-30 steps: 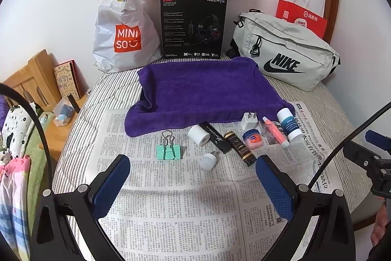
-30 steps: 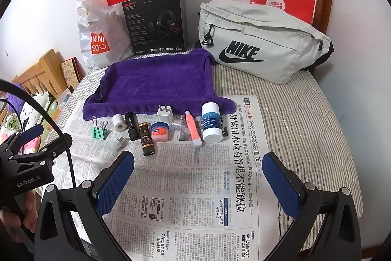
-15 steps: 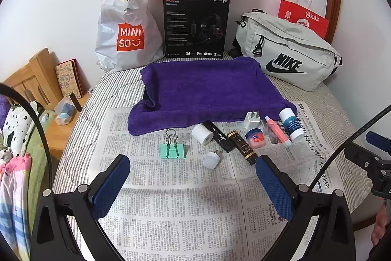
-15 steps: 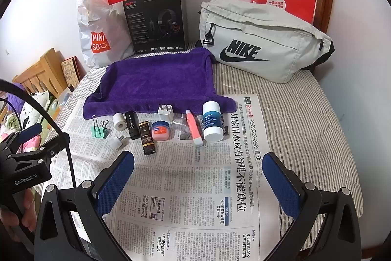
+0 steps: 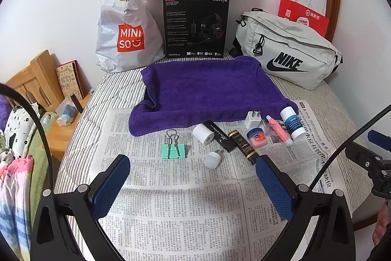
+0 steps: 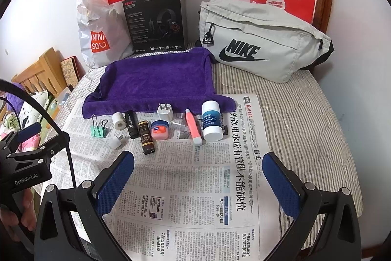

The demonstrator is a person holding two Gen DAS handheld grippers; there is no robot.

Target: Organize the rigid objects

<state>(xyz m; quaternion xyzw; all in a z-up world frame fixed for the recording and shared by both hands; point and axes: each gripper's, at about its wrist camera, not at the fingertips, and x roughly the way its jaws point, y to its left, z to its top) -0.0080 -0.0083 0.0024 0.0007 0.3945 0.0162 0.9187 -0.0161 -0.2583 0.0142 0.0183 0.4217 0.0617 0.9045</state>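
Purple terry towel [image 5: 210, 92] lies on a striped bed [image 6: 300, 109], its near edge over spread newspaper [image 5: 176, 199] printed in Chinese. Along that edge sit nine small things, among them a mint-green binder clip [image 5: 173, 151], a white paper roll [image 5: 202, 134], a black "Horizon" tube [image 5: 219, 136], a white plug adapter [image 6: 165, 112] and a blue-labelled white bottle [image 6: 212, 124]. Behind stand a white "MINISO" bag [image 5: 125, 33], a black "HECATE" box [image 5: 195, 26], a grey "NIKE" pouch [image 6: 259, 43] and two red bags. Left hand-held gripper [image 5: 193, 187] and right hand-held gripper [image 6: 198, 185] hover released, both empty.
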